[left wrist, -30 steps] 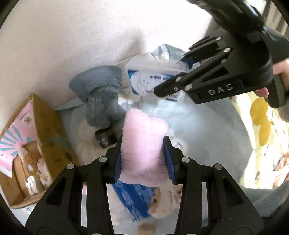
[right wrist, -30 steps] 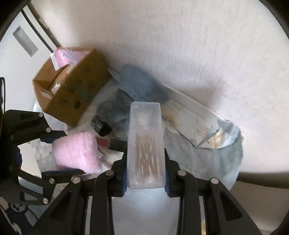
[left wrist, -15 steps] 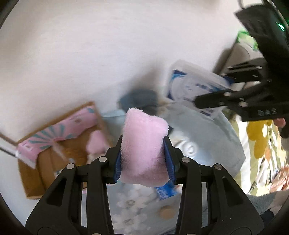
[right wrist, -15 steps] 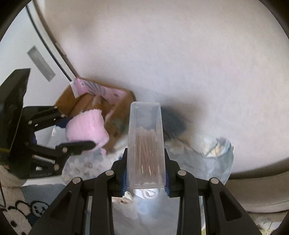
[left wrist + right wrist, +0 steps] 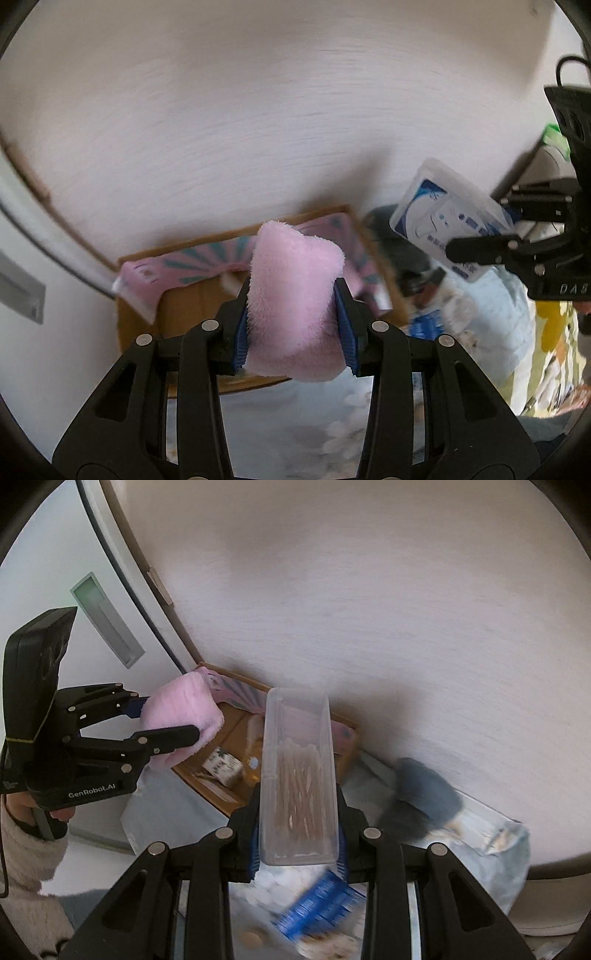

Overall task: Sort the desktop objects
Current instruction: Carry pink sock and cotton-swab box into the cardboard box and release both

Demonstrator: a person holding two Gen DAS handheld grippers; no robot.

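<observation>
The left tongs [image 5: 291, 325] clench a soft, light pink plush [image 5: 295, 302] over the cardboard box [image 5: 221, 775]; the right tongs [image 5: 299, 834] grip a rigid, slick swab case [image 5: 297, 775] low on its sides beside it.

This is looking like a lived-in room of a home. An open cardboard box [image 5: 236, 771] of small household odds and ends is sitting against a pale textured wall [image 5: 388, 609]. Just right of the box, a grey fluffy cloth [image 5: 421, 794] and crumpled plastic packaging [image 5: 495, 853] are lying on a floral printed sheet [image 5: 303, 432]. Left of the box, a white panelled door [image 5: 55, 554] is standing.
</observation>
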